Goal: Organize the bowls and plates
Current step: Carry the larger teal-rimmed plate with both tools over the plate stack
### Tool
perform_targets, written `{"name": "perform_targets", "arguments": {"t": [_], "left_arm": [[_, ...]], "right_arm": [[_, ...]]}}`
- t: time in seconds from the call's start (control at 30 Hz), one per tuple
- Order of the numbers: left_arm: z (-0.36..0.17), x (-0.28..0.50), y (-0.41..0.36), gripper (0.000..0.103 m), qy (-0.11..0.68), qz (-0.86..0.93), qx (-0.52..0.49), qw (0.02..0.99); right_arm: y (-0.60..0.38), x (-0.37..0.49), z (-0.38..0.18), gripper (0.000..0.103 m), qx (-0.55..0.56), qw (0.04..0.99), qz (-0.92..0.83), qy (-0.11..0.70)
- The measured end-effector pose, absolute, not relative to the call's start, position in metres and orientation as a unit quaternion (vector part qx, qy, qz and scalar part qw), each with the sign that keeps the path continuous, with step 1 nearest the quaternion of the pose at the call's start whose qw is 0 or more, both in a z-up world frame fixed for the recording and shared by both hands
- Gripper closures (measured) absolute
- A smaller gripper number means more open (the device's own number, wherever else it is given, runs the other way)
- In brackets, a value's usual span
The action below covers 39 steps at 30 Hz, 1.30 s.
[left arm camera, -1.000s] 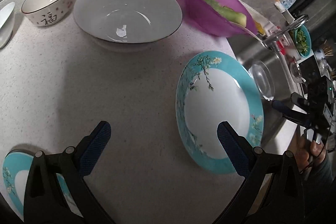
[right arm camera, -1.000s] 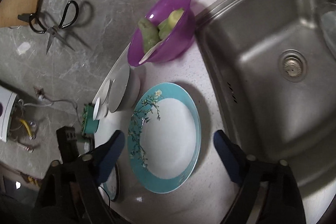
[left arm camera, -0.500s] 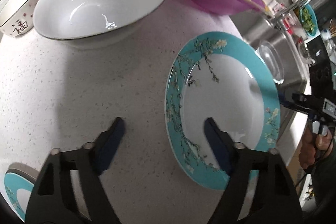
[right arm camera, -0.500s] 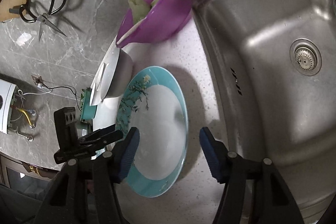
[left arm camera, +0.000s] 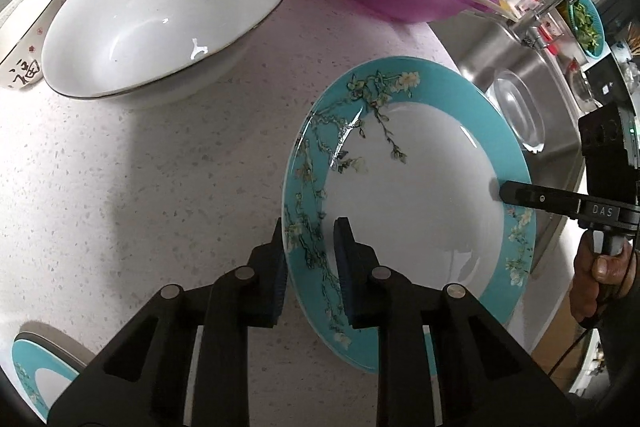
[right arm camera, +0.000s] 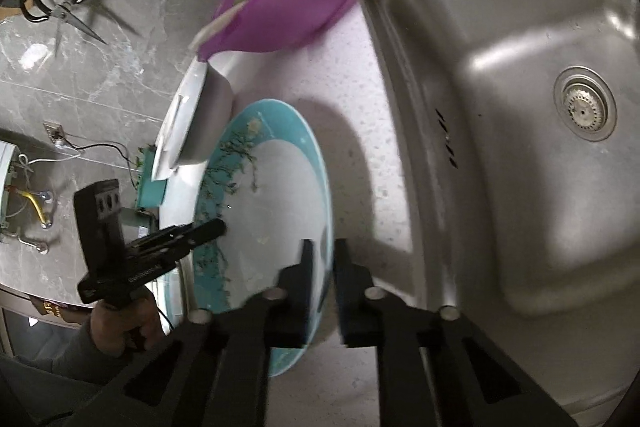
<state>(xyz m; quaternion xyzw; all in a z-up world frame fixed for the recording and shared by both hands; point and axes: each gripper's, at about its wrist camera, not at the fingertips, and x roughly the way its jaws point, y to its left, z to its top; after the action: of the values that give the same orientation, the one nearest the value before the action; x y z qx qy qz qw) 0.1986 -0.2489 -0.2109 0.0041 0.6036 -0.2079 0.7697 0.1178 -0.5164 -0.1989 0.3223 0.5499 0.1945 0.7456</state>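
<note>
The teal-rimmed plate (left arm camera: 412, 163) is found on the speckled surface (left arm camera: 160, 167), between the large white bowl (left arm camera: 160, 15) and the steel sink (right arm camera: 520, 107), with its sink-side edge near the surface's rim. It is gripped from two opposite sides. The left claw (left arm camera: 310, 255) is seen straddling the plate's near rim in the left wrist view, one pad under the rim and one over it; its jaws are closing onto that rim, and the pads appear to be pressed against it. The right claw (right arm camera: 320, 267) is clamped on the opposite, sink-side rim, its jaws drawn close together with the thin edge pinched between them; in the left view its finger is seen lying over the far rim.

The coming move is judged to turn on this pairing: the plate's flat face lies across the line between the two claws, so an even lift by both is called for, or the plate is likely to tilt. A second teal plate (left arm camera: 36, 383) is seen at the surface's edge, to the left of the left claw and well apart from the held one, and is judged the likely place for stacking. Neither hand is clearly nearer to the plate.
</note>
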Motion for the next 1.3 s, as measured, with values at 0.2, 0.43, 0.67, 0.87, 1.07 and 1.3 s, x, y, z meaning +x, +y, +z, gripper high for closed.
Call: {"name": "perform_targets", "arguments": {"t": [0.2,0.43,0.67,0.87,1.07,1.3], "left_arm": [[-0.210,0.197,-0.247,0.084,0.603,-0.206,0.007,0.770],[-0.208,0.192,-0.241,0.085,0.604,-0.201,0.000,0.771],[-0.190,0.187,-0.230,0.085,0.597,-0.199,-0.003,0.777],[-0.168,0.170,-0.201,0.085,0.590,-0.192,-0.017,0.784],[-0.139,0.144,-0.144,0.085,0.575,-0.161,-0.040,0.801],[-0.119,0.100,-0.055,0.085,0.565,-0.108,-0.064,0.815]], "right_arm": [[-0.508,0.119,-0.193,0.094,0.281,0.759,0.176,0.560],[-0.504,0.119,-0.190,0.094,0.276,0.758,0.165,0.568],[-0.501,0.121,-0.183,0.094,0.281,0.757,0.169,0.565],[-0.483,0.120,-0.163,0.094,0.275,0.761,0.187,0.557],[-0.436,0.117,-0.141,0.094,0.254,0.759,0.226,0.555],[-0.352,0.115,-0.127,0.094,0.226,0.746,0.281,0.560]]}}
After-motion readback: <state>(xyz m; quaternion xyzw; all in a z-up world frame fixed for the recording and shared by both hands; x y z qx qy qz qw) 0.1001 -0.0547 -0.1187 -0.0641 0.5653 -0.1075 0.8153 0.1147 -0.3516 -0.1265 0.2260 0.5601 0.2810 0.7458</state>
